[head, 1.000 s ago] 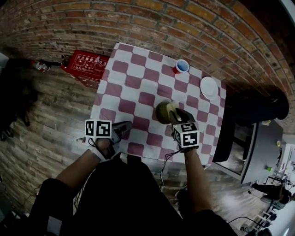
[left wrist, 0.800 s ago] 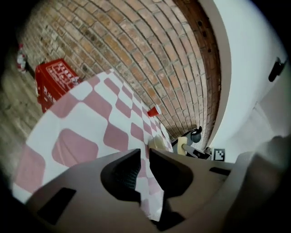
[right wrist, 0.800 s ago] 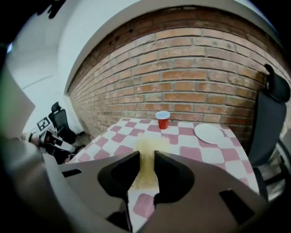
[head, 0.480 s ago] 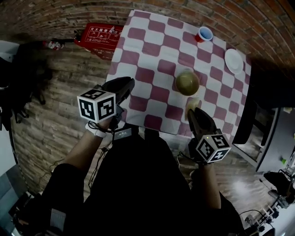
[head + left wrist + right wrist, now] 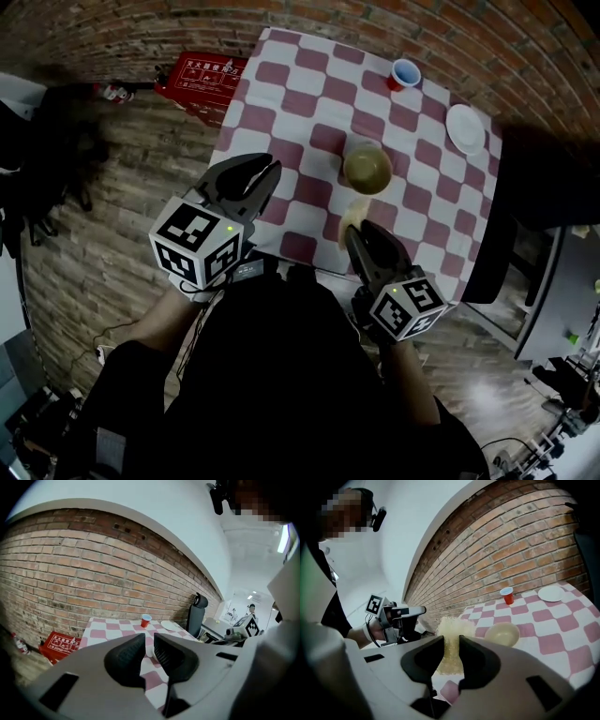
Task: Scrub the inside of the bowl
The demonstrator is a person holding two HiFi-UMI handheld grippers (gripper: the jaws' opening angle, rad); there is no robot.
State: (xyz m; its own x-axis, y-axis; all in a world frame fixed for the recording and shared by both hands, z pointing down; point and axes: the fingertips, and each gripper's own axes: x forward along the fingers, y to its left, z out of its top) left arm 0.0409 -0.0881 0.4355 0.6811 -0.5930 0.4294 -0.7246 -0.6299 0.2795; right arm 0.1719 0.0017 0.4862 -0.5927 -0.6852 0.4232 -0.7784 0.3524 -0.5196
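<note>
A yellowish-green bowl (image 5: 367, 169) stands upright near the middle of the pink-and-white checked table (image 5: 298, 103); it also shows in the right gripper view (image 5: 502, 633). My right gripper (image 5: 354, 231) hovers over the table's near edge, short of the bowl, shut on a pale yellow sponge (image 5: 351, 217). The sponge (image 5: 451, 629) sticks up between that gripper's (image 5: 451, 645) jaws. My left gripper (image 5: 266, 174) is raised over the table's left side, well left of the bowl. Its (image 5: 149, 645) jaws stand a little apart with nothing between them.
A red cup (image 5: 405, 73) and a white plate (image 5: 464, 128) sit at the table's far right. A red box (image 5: 204, 72) lies on the wood floor left of the table. A black chair (image 5: 197, 616) stands past the table's right side, by the brick wall.
The right gripper has drawn the sponge back out of the bowl toward the table's near edge. The left gripper has risen from the near edge to above the table's left side.
</note>
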